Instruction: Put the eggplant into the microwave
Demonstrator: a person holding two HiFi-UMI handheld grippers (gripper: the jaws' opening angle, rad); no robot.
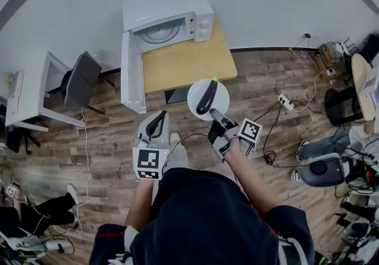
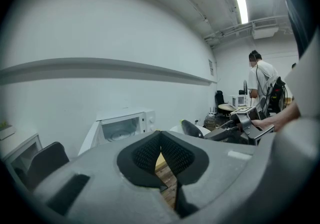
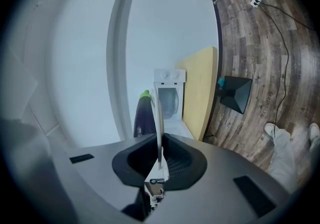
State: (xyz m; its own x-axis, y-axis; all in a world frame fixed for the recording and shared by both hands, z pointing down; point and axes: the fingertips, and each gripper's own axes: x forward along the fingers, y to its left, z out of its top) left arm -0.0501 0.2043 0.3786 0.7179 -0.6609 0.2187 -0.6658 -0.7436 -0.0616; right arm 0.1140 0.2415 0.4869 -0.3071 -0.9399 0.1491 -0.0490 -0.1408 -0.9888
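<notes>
One eggplant (image 1: pixel 207 96) is lying on one white plate (image 1: pixel 222 94), held up near the front edge of one wooden table (image 1: pixel 189 62). Right gripper (image 1: pixel 215 114) is clamping the plate's rim. One microwave (image 1: pixel 169 18) is standing door-open on the table. Left gripper (image 1: pixel 157 123) is hovering alongside, jaws closed on nothing.

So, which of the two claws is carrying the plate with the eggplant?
The right claw: it is shut on the rim of the white plate where the eggplant lies. The left claw is also shut, but with nothing in it.
</notes>
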